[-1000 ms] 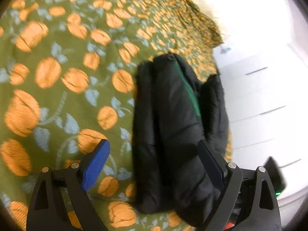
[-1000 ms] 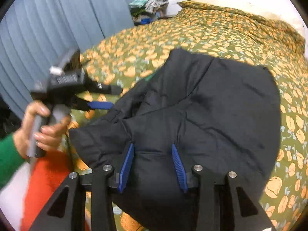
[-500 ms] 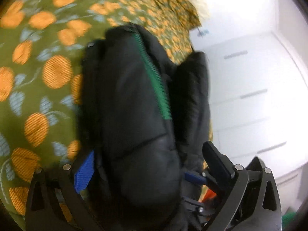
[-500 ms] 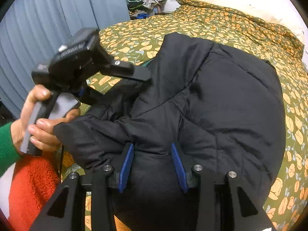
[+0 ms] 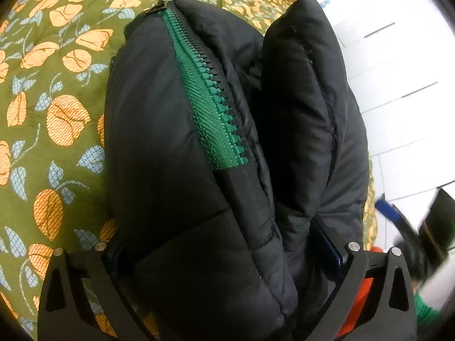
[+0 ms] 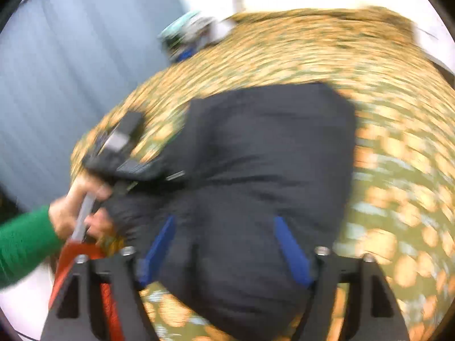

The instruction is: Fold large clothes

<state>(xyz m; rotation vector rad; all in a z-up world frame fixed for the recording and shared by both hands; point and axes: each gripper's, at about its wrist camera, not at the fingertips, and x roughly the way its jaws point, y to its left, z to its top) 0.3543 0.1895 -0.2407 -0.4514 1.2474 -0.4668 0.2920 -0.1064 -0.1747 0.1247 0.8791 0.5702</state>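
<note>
A black puffer jacket with a green zipper lies folded on the flowered bedspread. My left gripper stands wide, straddling the jacket's thick folded end; the padding bulges between its fingers and hides the pads. In the blurred right wrist view, the jacket lies under my right gripper, whose jaws are opening, blue pads apart over the fabric and not pressing it. A hand in a green sleeve holds the left gripper at the jacket's left end.
The bedspread spreads around the jacket. A grey curtain hangs on the left, with a pile of clothes at the bed's far corner. White drawers stand beside the bed. A red-orange fabric lies near the bed's edge.
The left gripper pushed forward until the jacket's folded end filled the space between its fingers. The right gripper let go of the fabric, its pads spread wide, and its view swung and blurred.
</note>
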